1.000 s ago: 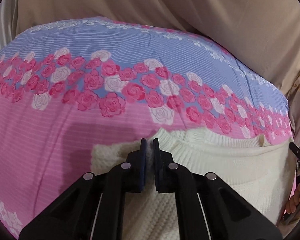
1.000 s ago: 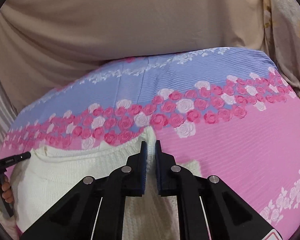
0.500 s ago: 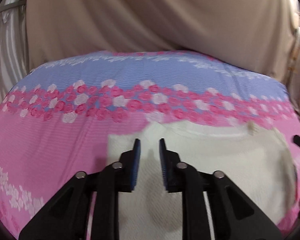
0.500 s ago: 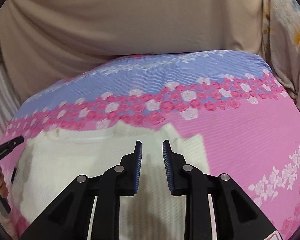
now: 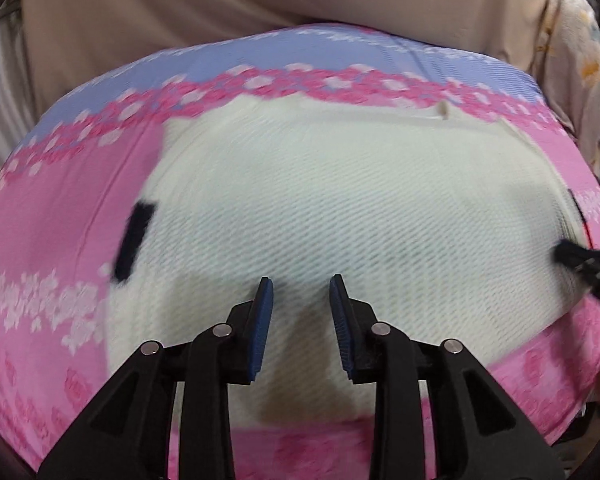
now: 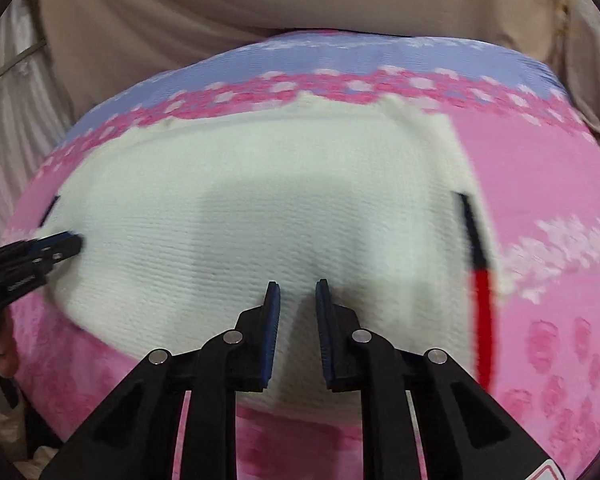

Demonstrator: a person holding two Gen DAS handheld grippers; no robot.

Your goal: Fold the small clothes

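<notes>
Sweater [image 5: 340, 208], cream knit, lies flat mid-bed on the floral sheet [image 5: 52, 240]. Left gripper [image 5: 300, 304] and right gripper [image 6: 298, 308]: jaws spread, empty. Risk: pinching sheet along with knit.

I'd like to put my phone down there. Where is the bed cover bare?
The white knit sweater fills the middle, with the left gripper and right gripper open above it. Bare flowered bedspread shows on either side of the sweater and beyond it, toward the beige curtain.
</notes>
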